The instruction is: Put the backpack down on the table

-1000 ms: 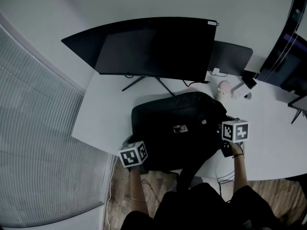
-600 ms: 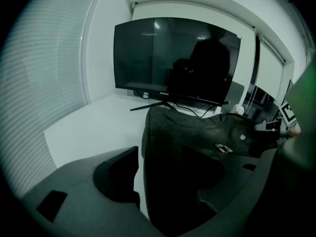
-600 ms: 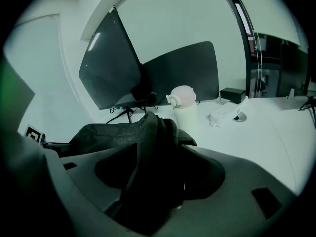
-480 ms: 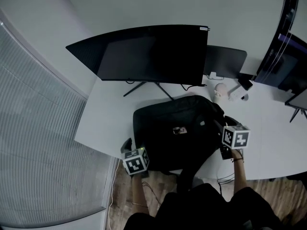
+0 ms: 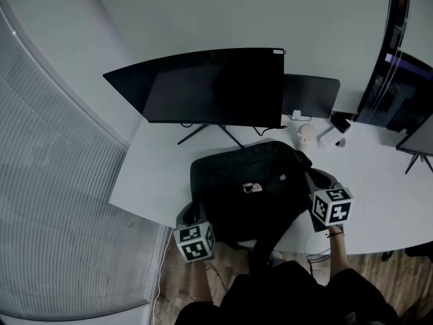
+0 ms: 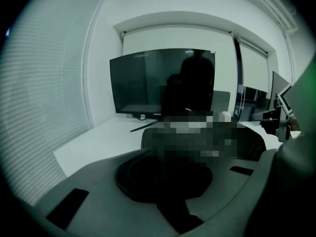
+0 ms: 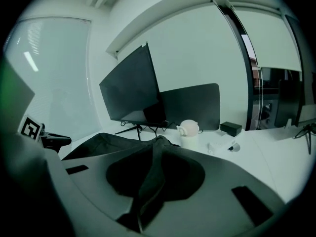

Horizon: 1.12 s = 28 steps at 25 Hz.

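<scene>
The black backpack (image 5: 250, 188) lies flat on the white table (image 5: 149, 175), with one strap (image 5: 267, 239) hanging over the near edge. My left gripper (image 5: 191, 212) is at its near left corner, and the jaws are closing with dark fabric filling the narrow gap (image 6: 170, 184). At the bag's right edge, my right gripper (image 5: 318, 179) is also closing. A fold of the backpack (image 7: 108, 144) runs down into the slit between its jaws (image 7: 148, 184), pinched there.
A large dark monitor (image 5: 216, 87) stands behind the bag, with a second screen (image 5: 311, 93) to its right. A white pot (image 7: 188, 131) and a small black box (image 7: 230, 128) sit at the back right. Window blinds (image 5: 54, 181) run along the left.
Both grippers have drawn back toward the near table edge and risen a little. Their jaws have narrowed onto the bag's edges. The backpack still lies on the table.
</scene>
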Motion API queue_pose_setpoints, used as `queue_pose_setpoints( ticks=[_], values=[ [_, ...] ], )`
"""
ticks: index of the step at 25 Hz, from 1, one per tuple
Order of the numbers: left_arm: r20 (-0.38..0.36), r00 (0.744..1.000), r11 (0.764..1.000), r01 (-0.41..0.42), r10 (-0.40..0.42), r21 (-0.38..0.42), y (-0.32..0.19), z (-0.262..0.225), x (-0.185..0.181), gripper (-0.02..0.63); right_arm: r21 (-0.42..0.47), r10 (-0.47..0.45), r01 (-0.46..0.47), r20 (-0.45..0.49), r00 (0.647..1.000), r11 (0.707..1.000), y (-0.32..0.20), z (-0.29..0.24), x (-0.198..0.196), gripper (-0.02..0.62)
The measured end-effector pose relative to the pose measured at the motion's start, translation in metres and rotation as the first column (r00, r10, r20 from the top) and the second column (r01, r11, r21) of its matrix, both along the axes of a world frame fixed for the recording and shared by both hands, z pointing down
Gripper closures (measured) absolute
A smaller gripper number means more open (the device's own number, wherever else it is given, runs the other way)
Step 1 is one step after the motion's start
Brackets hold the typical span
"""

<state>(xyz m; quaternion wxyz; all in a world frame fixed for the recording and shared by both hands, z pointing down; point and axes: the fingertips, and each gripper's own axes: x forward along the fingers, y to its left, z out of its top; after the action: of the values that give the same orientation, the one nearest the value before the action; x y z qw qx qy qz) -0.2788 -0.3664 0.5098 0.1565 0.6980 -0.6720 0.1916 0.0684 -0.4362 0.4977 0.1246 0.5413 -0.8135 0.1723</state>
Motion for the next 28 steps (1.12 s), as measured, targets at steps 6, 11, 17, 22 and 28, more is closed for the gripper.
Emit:
queue_pose_setpoints(
  ticks=[6, 11, 17, 22, 28],
  values=[
    [0.004, 0.999, 0.997, -0.032, 0.032, 0.063, 0.012, -0.027, 0.014, 0.575, 0.089, -0.032, 0.032, -0.008, 0.999, 0.995, 0.014, -0.028, -0.003, 0.574],
    [-0.021, 0.998, 0.992, -0.060, 0.063, 0.113, 0.022, -0.042, 0.027, 0.584, 0.171, -0.077, 0.090, -0.080, 0.994, 0.981, 0.027, -0.044, -0.009, 0.578],
    [-0.026, 0.994, 0.981, -0.100, 0.106, 0.168, 0.035, -0.058, 0.041, 0.589, 0.270, -0.119, 0.122, -0.029, 0.993, 0.955, 0.044, -0.068, -0.012, 0.578],
    [-0.025, 0.992, 0.967, -0.111, 0.120, 0.230, 0.043, -0.073, 0.046, 0.589, 0.324, -0.119, 0.116, -0.012, 0.993, 0.939, 0.058, -0.085, -0.010, 0.581],
    [0.001, 0.991, 0.943, -0.124, 0.130, 0.309, 0.050, -0.085, 0.054, 0.590, 0.373, -0.135, 0.129, -0.008, 0.991, 0.919, 0.071, -0.097, -0.009, 0.581]
  ],
)
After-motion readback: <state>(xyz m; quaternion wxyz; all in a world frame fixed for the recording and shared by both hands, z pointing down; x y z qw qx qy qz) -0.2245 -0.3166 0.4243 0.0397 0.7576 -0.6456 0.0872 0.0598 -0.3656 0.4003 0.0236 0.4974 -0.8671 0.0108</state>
